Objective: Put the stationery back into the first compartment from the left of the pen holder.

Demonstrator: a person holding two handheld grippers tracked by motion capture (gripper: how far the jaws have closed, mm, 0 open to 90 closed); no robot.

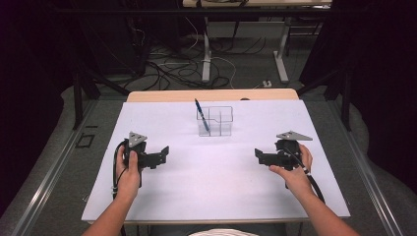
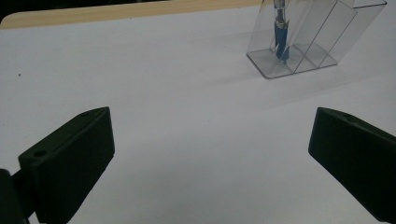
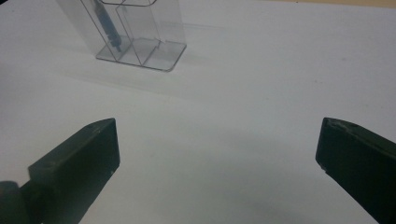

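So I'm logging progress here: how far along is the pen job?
The blue pen already stands tilted in the clear plastic divided holder, in its left compartment. Nothing is in hand: the left gripper and right gripper sit apart from the holder, jaws wide open. No other loose items show on the white table.

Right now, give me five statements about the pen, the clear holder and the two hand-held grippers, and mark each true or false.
1. The blue pen stands tilted inside the clear holder. True.
2. The left hand-held gripper is clamped on the pen. False: its jaws are wide open with nothing between them, and it sits apart from the holder.
3. The right hand-held gripper is open. True.
4. The holder lies tipped over on the white table. False: it stands upright on its base.
5. The pen sits in the holder's rightmost compartment in the high view. False: it is in the left one.
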